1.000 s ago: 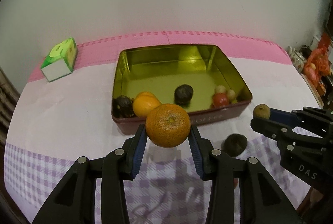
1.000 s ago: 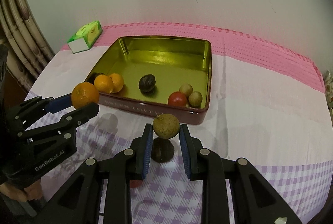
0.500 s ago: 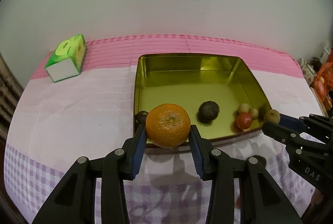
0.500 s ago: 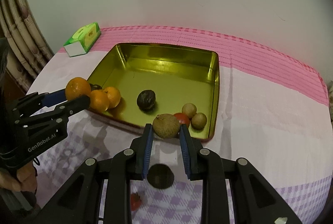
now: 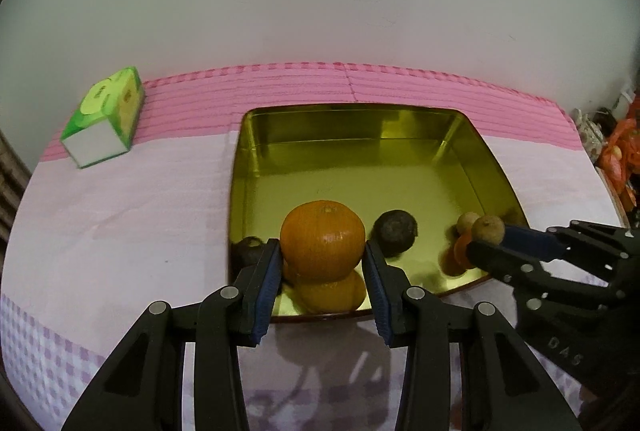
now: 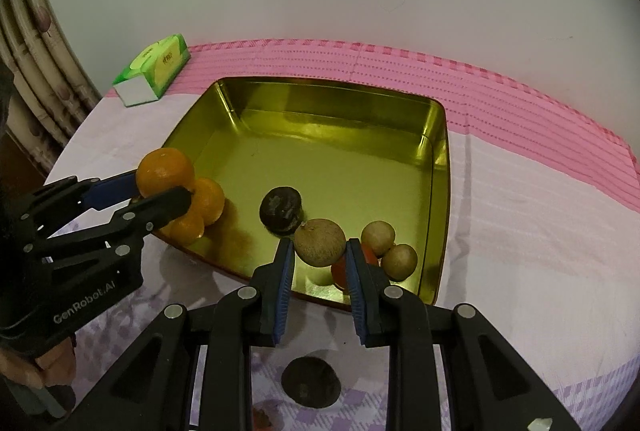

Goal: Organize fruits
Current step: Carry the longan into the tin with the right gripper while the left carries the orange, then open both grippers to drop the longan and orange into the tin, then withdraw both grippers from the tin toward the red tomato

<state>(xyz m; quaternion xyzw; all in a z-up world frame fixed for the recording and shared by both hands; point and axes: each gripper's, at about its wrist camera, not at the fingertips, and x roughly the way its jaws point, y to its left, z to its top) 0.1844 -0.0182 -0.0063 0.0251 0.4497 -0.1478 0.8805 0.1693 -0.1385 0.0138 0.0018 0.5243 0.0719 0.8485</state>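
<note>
while left view hides it, right shows dark fruit (image 6: 310,382) on tablecloth (image 6: 532,271).

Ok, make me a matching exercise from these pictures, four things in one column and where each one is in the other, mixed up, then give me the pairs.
Things:
1. large orange
2. brown round fruit
3. green tissue box
4. dark fruit on the checked cloth

Places:
A. outside the gold tin, on the cloth below the right gripper
B. on the pink cloth beside the tin, by the wall
C. clamped in the left gripper
D. clamped in the right gripper

Pairs: 1-C, 2-D, 3-B, 4-A
</note>
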